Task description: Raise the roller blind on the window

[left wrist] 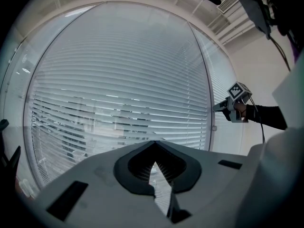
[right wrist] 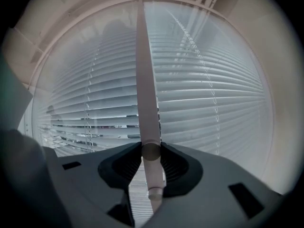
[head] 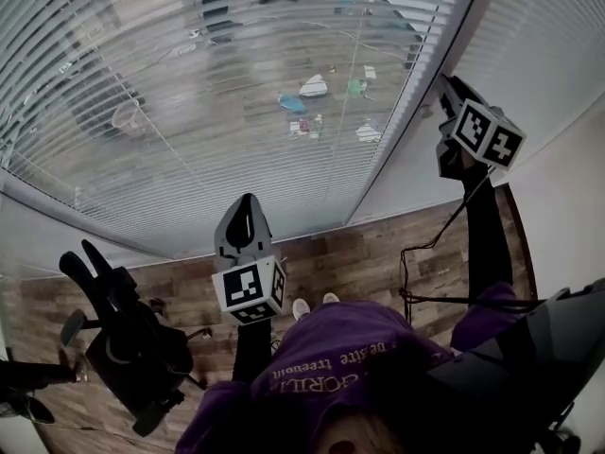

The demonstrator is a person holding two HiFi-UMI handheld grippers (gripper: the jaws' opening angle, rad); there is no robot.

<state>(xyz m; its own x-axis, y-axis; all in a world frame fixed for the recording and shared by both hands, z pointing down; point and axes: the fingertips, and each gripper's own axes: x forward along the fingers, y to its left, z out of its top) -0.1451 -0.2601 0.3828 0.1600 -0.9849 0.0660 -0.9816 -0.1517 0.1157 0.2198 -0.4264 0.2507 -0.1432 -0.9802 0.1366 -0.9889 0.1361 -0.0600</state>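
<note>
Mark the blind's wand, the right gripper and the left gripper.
wand (right wrist: 145, 80), right gripper view, mid-shaft above the jaws.
right gripper (right wrist: 151, 150), right gripper view, between its fingertips, closed on the wand.
left gripper (left wrist: 153, 143), left gripper view, where its fingertips meet.

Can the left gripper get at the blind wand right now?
Probably yes. Nothing stands between the left gripper and the wand, only open air along the slatted blind. But the right gripper clamps the wand, and the left's jaws are together, so they'd need opening.
</note>
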